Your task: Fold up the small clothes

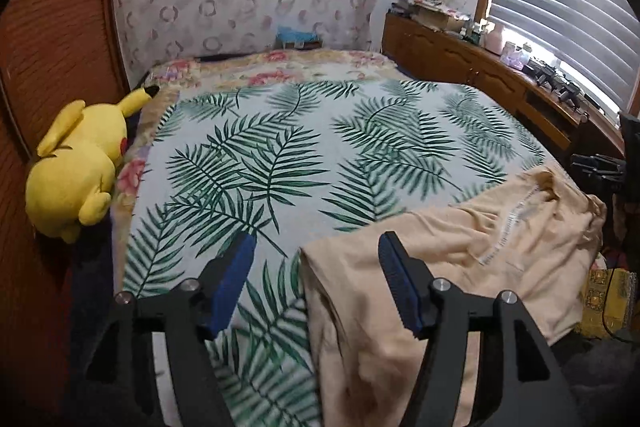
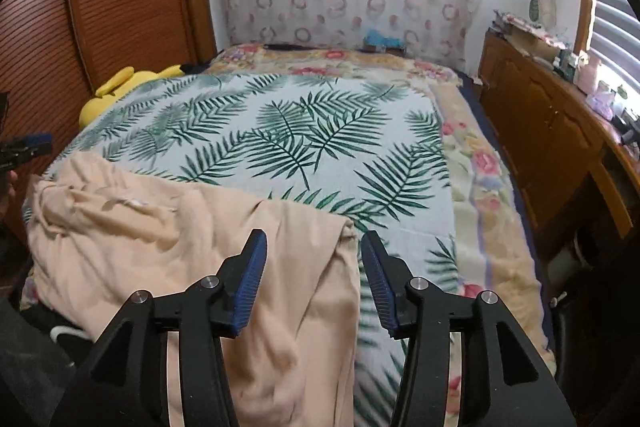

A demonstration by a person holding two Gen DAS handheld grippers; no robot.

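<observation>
**Two grippers apart over a peach garment**

Both grippers hang above the near edge of a bed, jaws spread, nothing pinched.

Left gripper (image 1: 316, 247) — blue pads wide apart. The left edge of the peach garment (image 1: 460, 259) lies below the gap, nearer the right-hand pad; no pad presses on it. Left pad sits over the palm-leaf bedspread (image 1: 280, 131).

Right gripper (image 2: 314, 247) — pads spread. The garment's right edge (image 2: 200, 239) runs beneath the gap; cloth not clamped.

Garment position: rumpled, draped over the bed's near edge, bunched toward 3 o'clock in the left wrist view and toward 9 o'clock in the right wrist view. Pale printed strip visible on the cloth, unreadable.

Surroundings: yellow plush toy (image 1: 76, 163) at 9 o'clock against a wooden slatted panel (image 1: 52, 39); wooden cabinet (image 2: 540, 131) at 3 o'clock, cluttered top.
</observation>
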